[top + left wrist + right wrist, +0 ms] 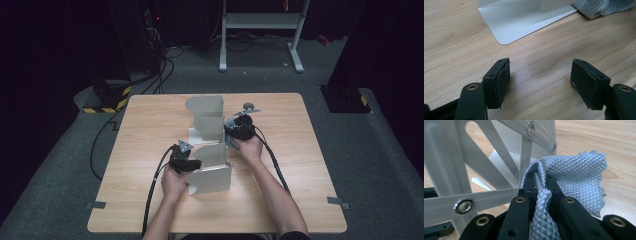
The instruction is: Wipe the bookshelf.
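1. The right gripper [540, 183] has its two black jaws pressed together on a fold of grey cloth [576, 177], a quilted, diamond-patterned fabric (it bunches up between the pads and spills out to the right of them in the right gripper view).
2. The free part of the cloth hangs over the wooden table [599, 137], just beside the pale metal rack [454, 165], whose riveted bars cross the left of the right gripper view and stand very close to the jaws.
3. In the high view the right gripper [239, 129] sits at the right side of the rack [210, 150], about at the middle of the table [150, 120], with the person's right hand [250, 147] behind it.
4. The left gripper [540, 80] has its jaws wide apart with nothing between them; bare tabletop shows in the gap.
5. Ahead of the left gripper lies the rack's flat base plate [524, 20], and a corner of the cloth [601, 7] shows at the top right of the left gripper view, beside that plate.
6. In the high view the left gripper [187, 162] rests at the left of the rack's near panel, the left hand [174, 182] holding it.
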`<state>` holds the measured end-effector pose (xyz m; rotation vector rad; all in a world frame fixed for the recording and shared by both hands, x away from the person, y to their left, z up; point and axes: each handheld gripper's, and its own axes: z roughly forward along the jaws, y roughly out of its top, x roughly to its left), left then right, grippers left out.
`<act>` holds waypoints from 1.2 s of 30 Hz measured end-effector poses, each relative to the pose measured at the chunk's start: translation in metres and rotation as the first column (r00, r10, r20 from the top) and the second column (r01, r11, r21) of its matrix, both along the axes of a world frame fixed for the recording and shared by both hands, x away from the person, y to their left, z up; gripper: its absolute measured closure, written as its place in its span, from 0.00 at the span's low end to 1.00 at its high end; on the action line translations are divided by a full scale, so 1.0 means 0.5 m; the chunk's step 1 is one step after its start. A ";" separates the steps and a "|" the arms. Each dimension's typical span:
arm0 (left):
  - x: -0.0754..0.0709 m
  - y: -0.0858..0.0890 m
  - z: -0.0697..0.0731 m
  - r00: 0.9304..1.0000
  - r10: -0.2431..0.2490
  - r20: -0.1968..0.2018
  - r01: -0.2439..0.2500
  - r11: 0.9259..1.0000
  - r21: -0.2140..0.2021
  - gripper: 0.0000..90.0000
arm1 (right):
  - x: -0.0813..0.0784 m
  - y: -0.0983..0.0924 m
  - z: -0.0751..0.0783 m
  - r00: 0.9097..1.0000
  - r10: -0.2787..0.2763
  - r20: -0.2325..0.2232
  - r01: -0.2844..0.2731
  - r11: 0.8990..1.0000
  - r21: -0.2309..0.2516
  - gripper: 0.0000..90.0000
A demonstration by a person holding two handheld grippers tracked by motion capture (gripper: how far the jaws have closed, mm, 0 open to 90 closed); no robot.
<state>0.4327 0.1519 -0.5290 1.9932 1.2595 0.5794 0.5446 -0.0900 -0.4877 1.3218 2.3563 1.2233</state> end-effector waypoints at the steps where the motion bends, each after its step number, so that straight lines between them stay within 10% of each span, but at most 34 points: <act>1: 0.000 0.000 0.000 1.000 0.001 0.001 -0.001 1.000 -0.001 0.36 | 0.000 -0.003 0.002 1.000 -0.001 -0.003 0.001 1.000 0.000 0.93; 10: 0.000 0.000 0.000 1.000 -0.002 -0.002 0.002 1.000 -0.001 0.36 | -0.037 -0.004 0.095 0.991 0.029 0.132 -0.034 0.999 0.039 0.93; 26: 0.000 -0.001 0.000 1.000 0.001 0.001 -0.001 1.000 0.000 0.36 | -0.045 -0.025 0.149 0.980 0.029 0.195 -0.051 0.993 0.104 0.93; 36: 0.000 -0.001 0.000 1.000 0.001 -0.001 -0.001 1.000 -0.001 0.36 | 0.009 -0.004 0.076 0.995 0.007 0.097 -0.013 0.998 0.055 0.93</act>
